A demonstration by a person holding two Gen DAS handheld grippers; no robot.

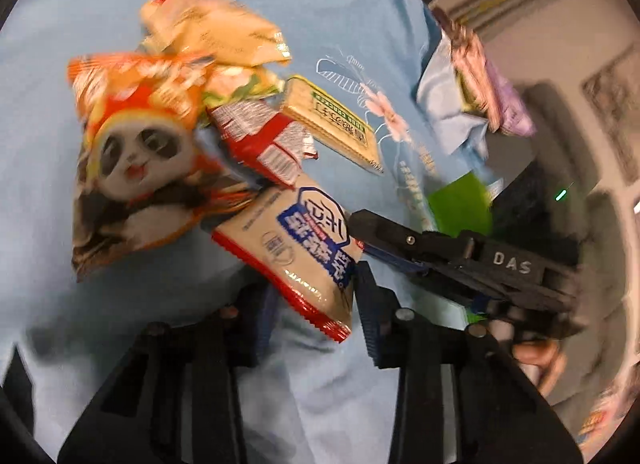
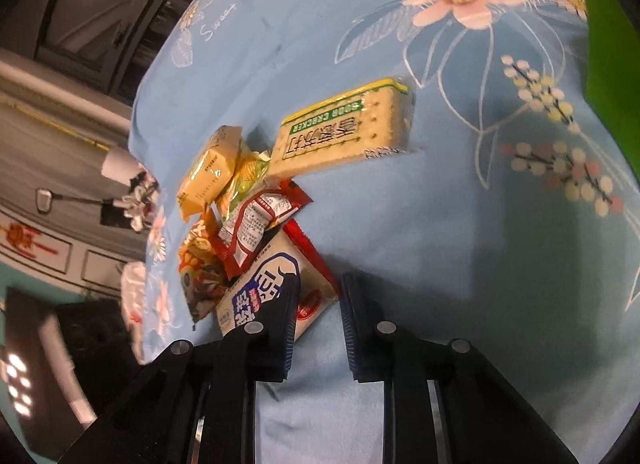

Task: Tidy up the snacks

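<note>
A heap of snacks lies on a blue flowered cloth (image 1: 80, 43). A cream packet (image 1: 296, 248) with a red edge and a blue label is at its near end. My left gripper (image 1: 314, 316) has this packet's lower end between its pads, which touch both sides. My right gripper (image 1: 358, 236) comes in from the right and pinches the packet's right edge. In the right wrist view the packet's corner (image 2: 316, 300) sits between the narrow jaws of the right gripper (image 2: 318, 328). An orange panda bag (image 1: 136, 159), a red sachet (image 1: 260, 139) and a soda cracker pack (image 1: 332, 123) lie beyond.
Yellow bags (image 1: 216, 27) top the heap's far side. A green object (image 1: 460, 203) lies on the cloth to the right, with purple and pink packets (image 1: 480, 75) behind it near the cloth's edge. A hand (image 1: 536, 356) holds the right gripper. Bare cloth (image 2: 440, 244) spreads right of the heap.
</note>
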